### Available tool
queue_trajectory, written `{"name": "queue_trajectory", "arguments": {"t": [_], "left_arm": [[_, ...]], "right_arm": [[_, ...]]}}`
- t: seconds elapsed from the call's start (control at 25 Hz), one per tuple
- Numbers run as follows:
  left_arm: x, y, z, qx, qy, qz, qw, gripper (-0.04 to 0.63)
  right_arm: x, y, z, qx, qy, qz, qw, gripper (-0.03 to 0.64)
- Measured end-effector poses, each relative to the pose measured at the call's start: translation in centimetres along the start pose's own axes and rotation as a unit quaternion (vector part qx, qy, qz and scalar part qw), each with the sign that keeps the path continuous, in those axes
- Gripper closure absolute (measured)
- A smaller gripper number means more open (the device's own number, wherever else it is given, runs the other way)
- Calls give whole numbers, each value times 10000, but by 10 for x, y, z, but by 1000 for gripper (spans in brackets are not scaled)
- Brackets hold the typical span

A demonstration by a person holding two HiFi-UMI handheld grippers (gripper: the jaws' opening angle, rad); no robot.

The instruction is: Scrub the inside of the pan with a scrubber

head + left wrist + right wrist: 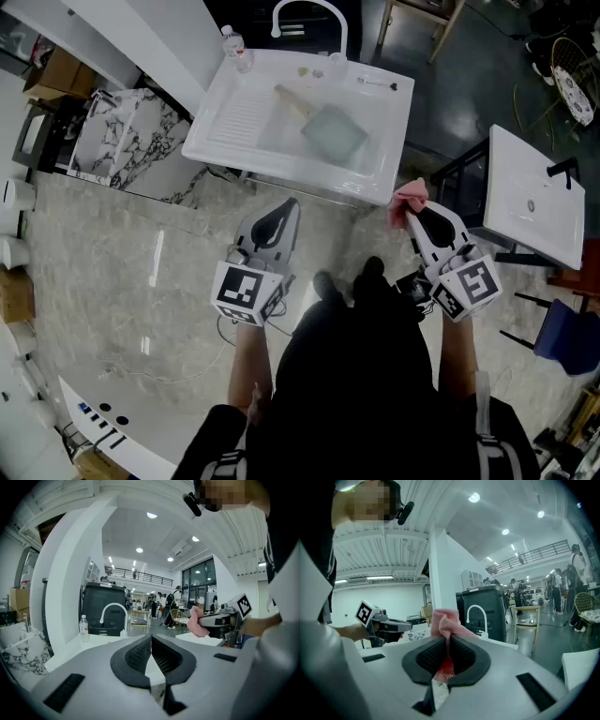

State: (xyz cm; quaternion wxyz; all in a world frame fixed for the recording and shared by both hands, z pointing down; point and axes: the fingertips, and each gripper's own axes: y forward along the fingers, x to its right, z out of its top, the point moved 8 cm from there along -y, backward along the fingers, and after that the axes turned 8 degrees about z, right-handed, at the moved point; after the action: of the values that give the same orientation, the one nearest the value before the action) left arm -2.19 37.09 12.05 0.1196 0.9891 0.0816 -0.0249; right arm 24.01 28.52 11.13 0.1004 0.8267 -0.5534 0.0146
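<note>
- Short of the sink [216, 141], right claw [446, 644] clamps the soft pink scrubber [443, 620]; left claw [151, 644] sits shut, empty.
- Pan [335, 134] looks rigid, likely slippery wet; steady it by the handle [292, 99].

The hall is bright and evenly lit. Round ceiling lamps [139, 550] shine high above the left fingers [138, 656], and a strip lamp [384, 578] glows above and to the left of the right fingers [429, 658]. In the head view the pale floor [112, 281] carries soft streaks of glare to the left of the left fingers. Shadows are weak. Both gripper views bend strongly towards the edges and end in black corners.
</note>
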Motion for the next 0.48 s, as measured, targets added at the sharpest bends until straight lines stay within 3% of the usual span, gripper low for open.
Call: {"name": "queue_trajectory", "arguments": {"t": [0.48], "left_arm": [[5,6,4,-21,157,-372,9992,561]], "right_arm": [[-14,1,6,128,-135,-119,9998,577]]}}
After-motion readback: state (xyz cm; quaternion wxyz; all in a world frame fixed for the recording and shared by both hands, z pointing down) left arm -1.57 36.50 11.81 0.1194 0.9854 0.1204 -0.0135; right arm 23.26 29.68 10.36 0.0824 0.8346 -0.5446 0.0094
